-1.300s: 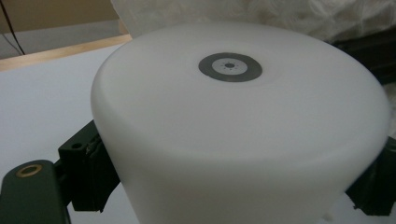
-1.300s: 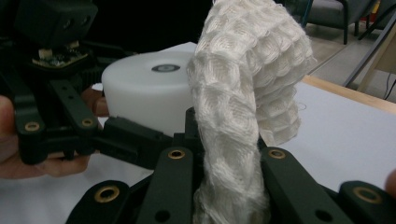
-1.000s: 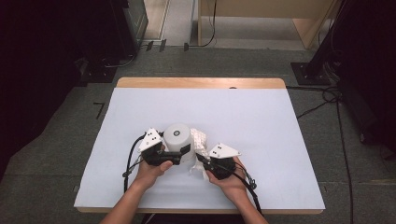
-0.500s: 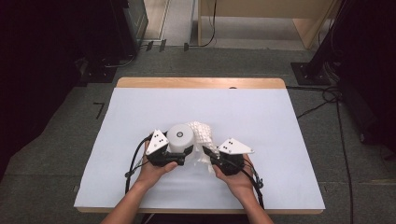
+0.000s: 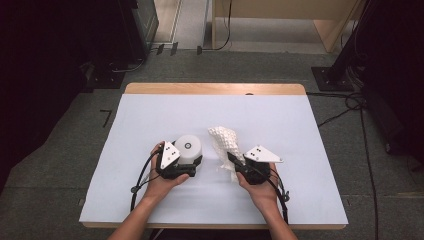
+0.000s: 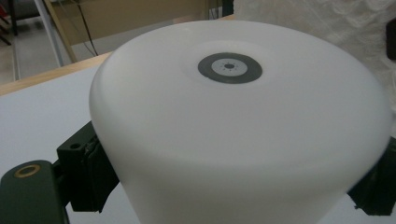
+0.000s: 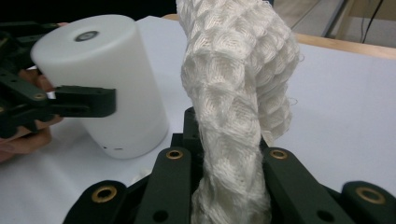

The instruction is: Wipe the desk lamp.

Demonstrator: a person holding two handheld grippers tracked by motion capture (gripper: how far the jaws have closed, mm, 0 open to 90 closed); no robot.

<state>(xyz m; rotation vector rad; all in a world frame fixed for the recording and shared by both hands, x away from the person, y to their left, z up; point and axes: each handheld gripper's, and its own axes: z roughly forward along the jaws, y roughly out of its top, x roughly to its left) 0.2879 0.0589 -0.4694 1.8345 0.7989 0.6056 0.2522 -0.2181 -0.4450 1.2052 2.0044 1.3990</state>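
While our left fingers (image 5: 192, 166) have just been easing around the white cylinder (image 5: 188, 148) standing on the counter (image 5: 300, 130), it could tip; our right fingers (image 5: 233, 161) clamp the knitted cloth (image 5: 225, 142), which might snag it.

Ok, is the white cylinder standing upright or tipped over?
Upright. The cylinder stands on its base on the table, round top facing up, between the left hand-held gripper's jaws; the netting is off it.
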